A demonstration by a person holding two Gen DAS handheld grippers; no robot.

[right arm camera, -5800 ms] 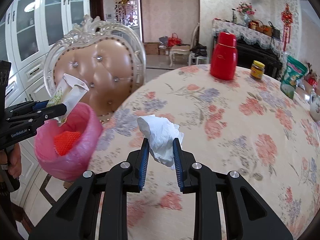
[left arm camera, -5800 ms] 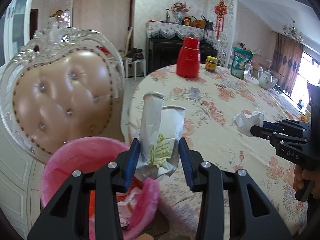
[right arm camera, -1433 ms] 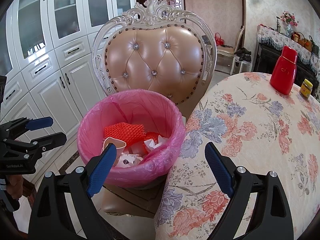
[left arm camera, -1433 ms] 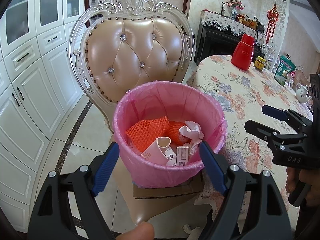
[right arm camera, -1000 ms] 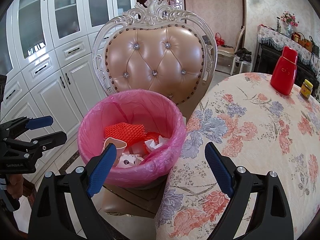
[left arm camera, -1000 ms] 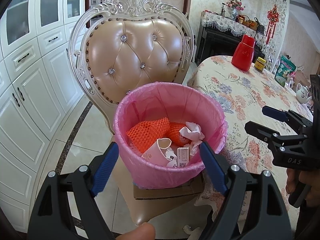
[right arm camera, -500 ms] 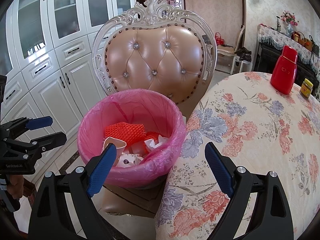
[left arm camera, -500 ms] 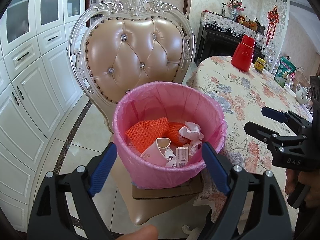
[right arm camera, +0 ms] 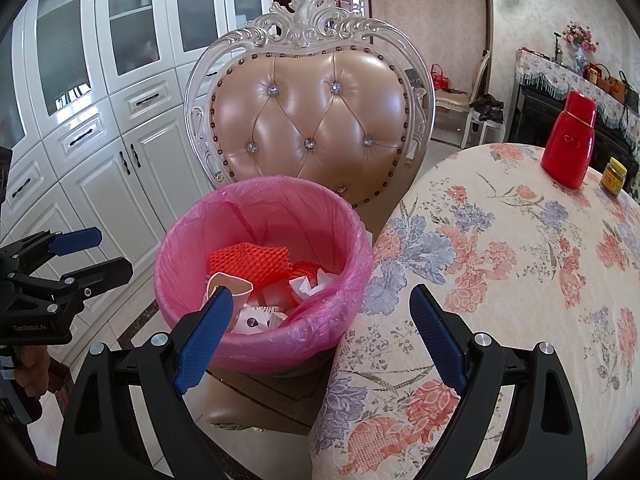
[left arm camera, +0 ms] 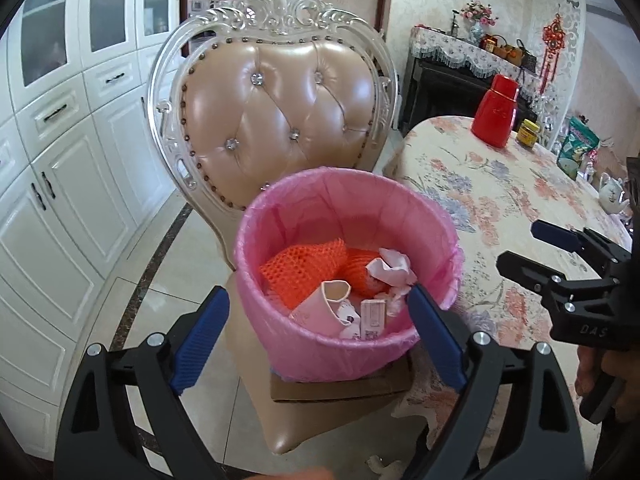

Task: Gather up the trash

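Note:
A bin with a pink liner [left arm camera: 344, 340] [right arm camera: 280, 344] stands on a cardboard piece on the seat of a padded chair. Inside lie orange foam netting [left arm camera: 304, 266] [right arm camera: 250, 262], a paper cup [left arm camera: 320, 308], crumpled tissue [left arm camera: 390, 268] and small paper scraps. My left gripper [left arm camera: 318, 320] is open and empty, its fingers spread to either side of the bin's near rim. My right gripper [right arm camera: 318, 320] is open and empty, over the gap between bin and table. Each gripper shows in the other's view, open: the right [left arm camera: 532, 252], the left [right arm camera: 96, 256].
The cream padded chair [left arm camera: 276, 120] [right arm camera: 312, 116] backs the bin. The round table with a floral cloth [left arm camera: 500, 208] [right arm camera: 500, 264] is at right, with a red flask [left arm camera: 496, 116] [right arm camera: 568, 148], a small jar [right arm camera: 614, 176], a green packet [left arm camera: 574, 152] and a teapot [left arm camera: 610, 196]. White cabinets [left arm camera: 60, 160] line the left.
5.8 s ago the left gripper held a paper bag and the right a tissue; both now lie in the bin and the grippers are open. Almost nothing has moved over the last second.

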